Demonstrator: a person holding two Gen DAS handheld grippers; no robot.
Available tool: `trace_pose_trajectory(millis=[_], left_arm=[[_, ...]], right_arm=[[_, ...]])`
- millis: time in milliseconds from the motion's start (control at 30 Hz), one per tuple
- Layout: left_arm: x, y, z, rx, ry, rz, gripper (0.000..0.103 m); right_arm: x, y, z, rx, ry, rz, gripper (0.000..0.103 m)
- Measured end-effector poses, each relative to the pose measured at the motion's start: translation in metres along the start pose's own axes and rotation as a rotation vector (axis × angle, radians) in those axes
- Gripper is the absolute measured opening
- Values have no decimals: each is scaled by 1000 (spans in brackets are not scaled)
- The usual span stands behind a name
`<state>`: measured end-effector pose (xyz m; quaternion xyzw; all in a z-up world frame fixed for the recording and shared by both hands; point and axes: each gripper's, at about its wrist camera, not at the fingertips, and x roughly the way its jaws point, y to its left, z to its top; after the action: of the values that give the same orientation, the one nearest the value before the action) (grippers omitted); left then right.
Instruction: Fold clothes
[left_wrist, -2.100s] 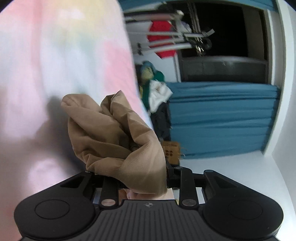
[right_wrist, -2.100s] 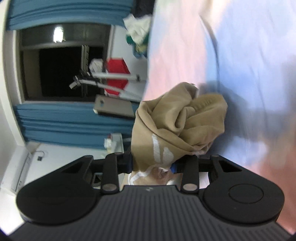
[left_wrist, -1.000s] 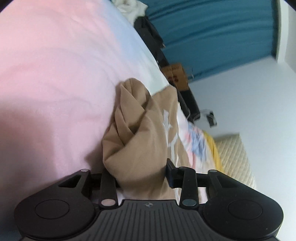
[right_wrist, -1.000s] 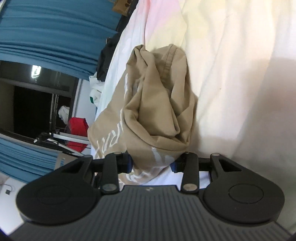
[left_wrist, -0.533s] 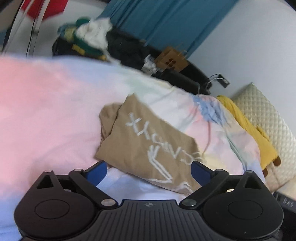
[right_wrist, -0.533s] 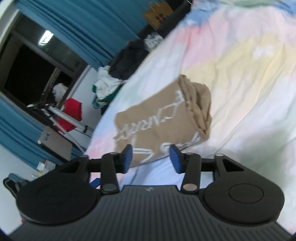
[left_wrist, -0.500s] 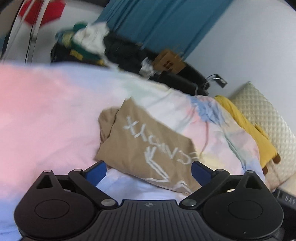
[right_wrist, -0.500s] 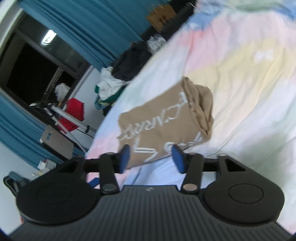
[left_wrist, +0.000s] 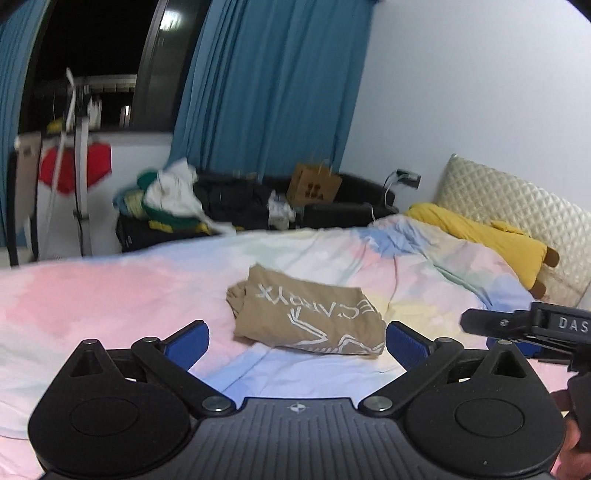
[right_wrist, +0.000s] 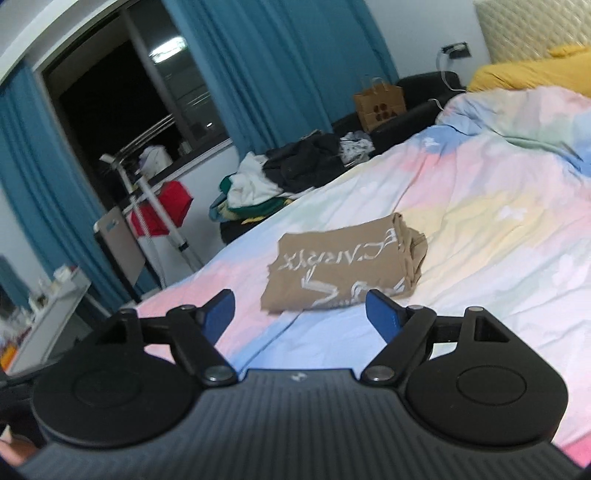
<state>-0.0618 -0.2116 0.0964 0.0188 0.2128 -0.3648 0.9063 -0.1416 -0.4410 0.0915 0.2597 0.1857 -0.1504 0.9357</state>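
Note:
A tan shirt with white lettering (left_wrist: 306, 315) lies folded in a flat rectangle on the pastel bedspread (left_wrist: 110, 295). It also shows in the right wrist view (right_wrist: 343, 271). My left gripper (left_wrist: 297, 341) is open and empty, held back from the shirt's near edge. My right gripper (right_wrist: 303, 308) is open and empty, also short of the shirt. The right gripper's body shows at the right edge of the left wrist view (left_wrist: 532, 328).
A yellow pillow (left_wrist: 480, 236) and quilted headboard (left_wrist: 517, 218) are at the bed's right end. A pile of clothes (left_wrist: 173, 206) and a paper bag (left_wrist: 314, 184) sit on a dark bench behind the bed. A drying rack (right_wrist: 155, 210) stands by the window.
Both grippers let go of the tan shirt, opened wide and pulled back and up from it. The shirt now lies folded on the bed.

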Motion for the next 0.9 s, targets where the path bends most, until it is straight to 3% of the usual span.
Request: trace_pose_trajectory(millis=[333, 600, 900], left_arm=[[-50, -16, -46, 84, -75, 37, 102], [-53, -4, -61, 103, -40, 84, 102], [-49, 21, -68, 44, -17, 113, 102]], right_arm=[[-30, 32, -62, -179, -75, -34, 80], [-19, 55, -77, -228, -128, -46, 80], [-7, 60, -93, -271, -150, -132, 80]])
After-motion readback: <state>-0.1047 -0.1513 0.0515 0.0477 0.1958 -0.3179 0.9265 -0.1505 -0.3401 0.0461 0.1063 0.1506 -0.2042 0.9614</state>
